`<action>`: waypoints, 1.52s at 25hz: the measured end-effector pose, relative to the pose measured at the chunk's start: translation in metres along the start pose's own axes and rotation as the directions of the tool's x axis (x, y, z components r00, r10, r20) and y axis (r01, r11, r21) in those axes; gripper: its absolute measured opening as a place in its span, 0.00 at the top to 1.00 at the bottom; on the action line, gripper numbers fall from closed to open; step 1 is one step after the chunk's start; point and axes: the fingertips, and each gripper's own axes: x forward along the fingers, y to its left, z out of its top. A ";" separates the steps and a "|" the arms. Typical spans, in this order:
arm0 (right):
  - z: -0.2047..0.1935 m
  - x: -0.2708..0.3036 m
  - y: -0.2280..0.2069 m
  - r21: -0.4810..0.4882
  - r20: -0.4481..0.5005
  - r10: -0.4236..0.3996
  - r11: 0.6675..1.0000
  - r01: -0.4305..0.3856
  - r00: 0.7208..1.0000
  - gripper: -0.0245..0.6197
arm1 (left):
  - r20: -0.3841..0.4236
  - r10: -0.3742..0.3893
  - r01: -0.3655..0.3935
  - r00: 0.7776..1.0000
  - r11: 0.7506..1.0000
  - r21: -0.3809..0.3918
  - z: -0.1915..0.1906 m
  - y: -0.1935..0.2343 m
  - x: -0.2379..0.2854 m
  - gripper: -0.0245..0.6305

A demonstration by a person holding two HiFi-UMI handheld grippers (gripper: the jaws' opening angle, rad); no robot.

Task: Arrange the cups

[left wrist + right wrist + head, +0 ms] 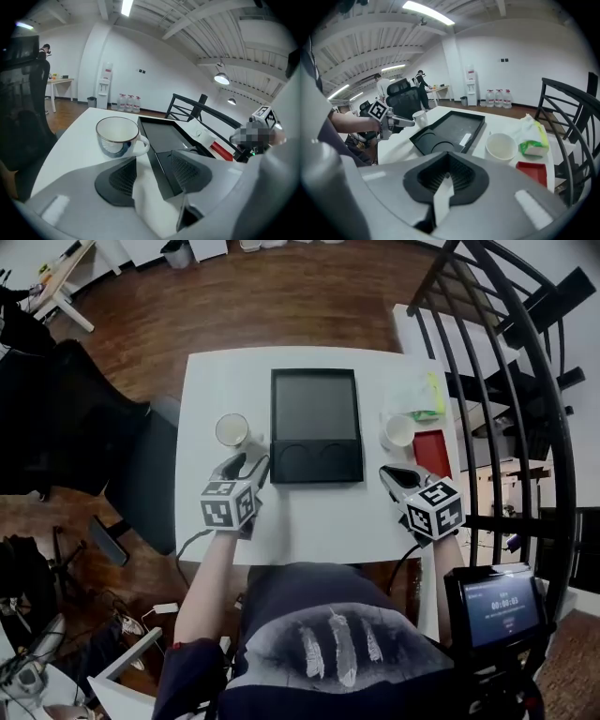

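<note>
Flanking the black rectangular tray (315, 423): two white ceramic cups (232, 430) (398, 430); left tool (247, 466), jaws apart, looks lined up on one; right tool (389, 474) closed, empty.

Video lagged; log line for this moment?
left gripper open, facing left cup | right gripper shut, empty | right cup beside tray | tray empty

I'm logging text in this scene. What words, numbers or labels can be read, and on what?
"00:00:03", as best it reads: screen; its other lines are too small.
Green pack: print blurred.
Dispenser label: blurred.
Marker cubes: patterns only, no words.
Cups: no print.
</note>
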 end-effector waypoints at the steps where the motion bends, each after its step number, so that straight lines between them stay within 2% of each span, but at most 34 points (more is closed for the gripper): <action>1: -0.001 0.002 0.000 -0.001 -0.007 0.008 1.000 -0.008 1.000 0.96 | 0.013 0.000 0.000 1.000 1.000 -0.004 0.003 -0.002 0.004 0.59; 7: -0.002 0.012 -0.001 0.005 -0.027 0.015 1.000 -0.015 1.000 0.96 | 0.085 0.017 -0.010 0.996 0.996 -0.087 0.015 0.002 0.024 0.60; 13: -0.005 0.014 0.001 0.003 -0.052 0.009 1.000 -0.009 0.999 0.96 | 0.094 0.034 -0.022 0.995 0.991 -0.133 0.011 0.007 0.039 0.66; 15: -0.005 0.014 -0.001 0.002 -0.057 0.007 1.000 -0.007 0.998 0.96 | 0.098 0.037 -0.023 0.995 0.990 -0.140 0.012 0.007 0.044 0.71; 19: -0.007 0.011 -0.004 0.004 -0.068 -0.005 1.000 0.006 0.998 0.96 | 0.071 0.023 -0.014 0.997 0.991 -0.132 0.012 0.006 0.041 0.72; 21: -0.010 0.010 -0.005 0.005 -0.073 -0.011 1.000 0.012 0.997 0.96 | 0.057 0.041 -0.034 0.998 0.991 -0.130 0.007 0.015 0.029 0.72; 24: -0.016 0.014 -0.006 0.017 -0.082 -0.010 1.000 0.012 0.997 0.96 | 0.050 0.112 -0.104 0.992 0.985 -0.140 -0.003 0.045 0.008 0.72; 26: -0.018 0.018 -0.002 0.014 -0.092 -0.004 1.000 0.005 0.996 0.96 | 0.045 0.149 -0.144 0.988 0.985 -0.096 -0.005 0.066 -0.006 0.72; 27: -0.019 0.020 0.000 0.010 -0.096 -0.001 1.000 0.002 0.995 0.96 | 0.044 0.156 -0.155 0.987 0.988 -0.024 -0.004 0.075 -0.013 0.71; 28: -0.019 0.022 0.002 0.004 -0.099 0.002 1.000 -0.001 0.995 0.96 | 0.041 0.150 -0.153 0.988 0.984 0.092 -0.003 0.081 -0.020 0.69; 29: -0.019 0.022 0.004 -0.002 -0.100 0.005 1.000 -0.005 0.995 0.96 | 0.025 0.126 -0.129 0.992 0.964 0.233 -0.002 0.086 -0.026 0.61; 30: -0.017 0.023 0.005 -0.007 -0.100 0.008 1.000 -0.008 0.995 0.96 | -0.014 0.086 -0.075 0.996 0.927 0.369 -0.006 0.088 -0.028 0.50; 31: -0.016 0.023 0.005 -0.010 -0.100 0.009 1.000 -0.010 0.995 0.96 | -0.069 0.039 -0.001 0.997 0.882 0.471 -0.012 0.090 -0.029 0.38; 32: -0.015 0.023 0.005 -0.011 -0.101 0.006 1.000 -0.008 0.995 0.96 | -0.127 -0.009 0.076 0.992 0.839 0.539 -0.016 0.092 -0.027 0.27; 33: -0.015 0.023 0.005 -0.009 -0.103 0.002 1.000 -0.003 0.995 0.96 | -0.174 -0.052 0.145 0.983 0.800 0.582 -0.018 0.091 -0.023 0.18; 35: -0.017 0.026 0.004 0.004 -0.111 -0.009 1.000 0.010 0.994 0.96 | -0.225 -0.122 0.240 0.967 0.734 0.636 -0.012 0.086 -0.012 0.11; 38: -0.018 0.032 0.012 0.020 -0.122 -0.007 1.000 0.010 0.992 0.96 | -0.245 -0.215 0.325 0.945 0.669 0.669 0.006 0.072 0.012 0.10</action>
